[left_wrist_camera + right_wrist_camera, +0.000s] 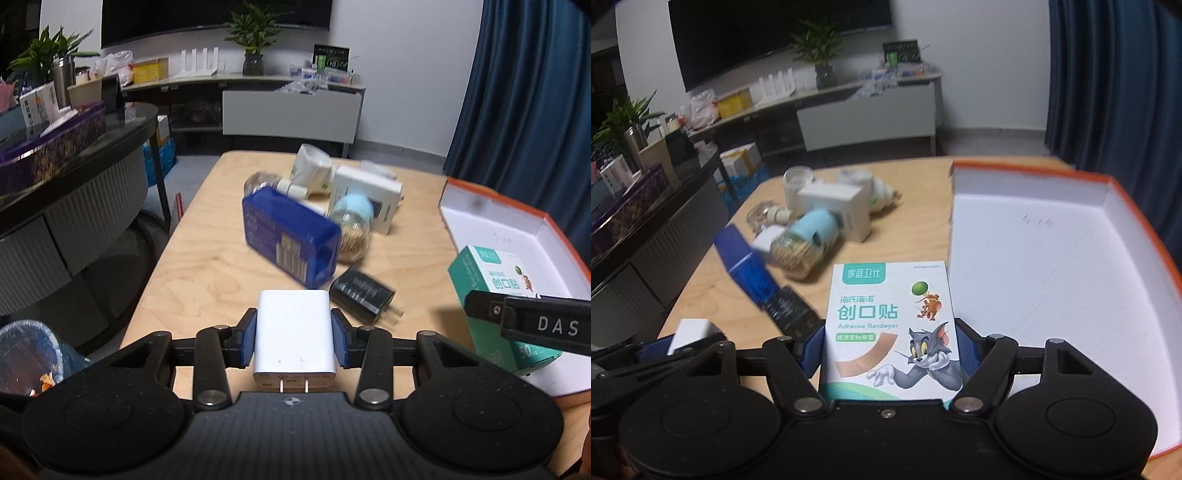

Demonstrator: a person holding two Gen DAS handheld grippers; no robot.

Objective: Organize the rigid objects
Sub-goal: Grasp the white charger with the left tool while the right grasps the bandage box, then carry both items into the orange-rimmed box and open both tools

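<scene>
Right wrist view: the right gripper (890,354) clamps a bandage box (892,328) printed "Adhesive Bandages" with cartoon cat and mouse, held at the near-left corner of the open orange-rimmed box (1137,229). Left wrist view: the left gripper (293,338) pinches a white charger (293,328), prongs toward the camera, above the wooden table (207,266); "DAS" reads on the other gripper. A black charger (360,293) lies beside a blue box (288,240).

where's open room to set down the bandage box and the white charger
The orange-rimmed box is white and bare inside, beside the bandage box. Bare wood lies between the white charger and the blue box. The far-middle cluster around the toothpick jar is crowded.
</scene>
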